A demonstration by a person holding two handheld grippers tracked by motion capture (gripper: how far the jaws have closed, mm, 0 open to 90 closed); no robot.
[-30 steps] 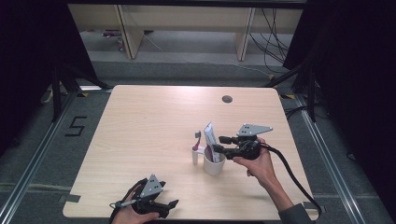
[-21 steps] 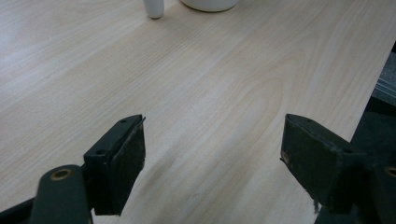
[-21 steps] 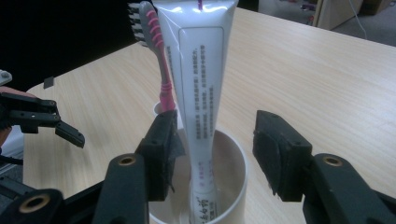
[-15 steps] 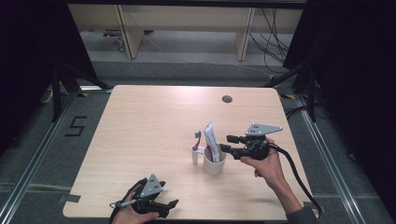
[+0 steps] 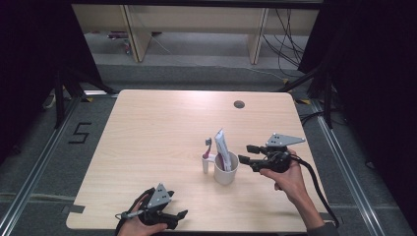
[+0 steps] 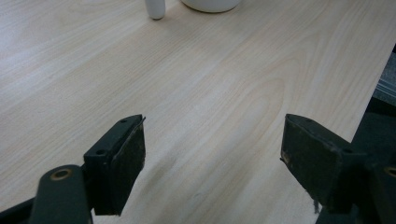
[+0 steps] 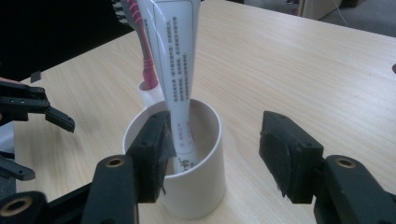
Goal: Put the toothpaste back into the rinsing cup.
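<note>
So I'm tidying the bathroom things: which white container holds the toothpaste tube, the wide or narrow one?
The wide white cup, nearest the right gripper. The narrow holder beside it carries the pink toothbrush instead.

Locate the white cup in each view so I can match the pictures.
High view: the white cup stands right of the table's centre, just left of the right gripper.
Left gripper view: its base is cut off at the top edge.
Right gripper view: low centre, behind the jaws.
Shared landmark: the white toothbrush holder beside it.
</note>
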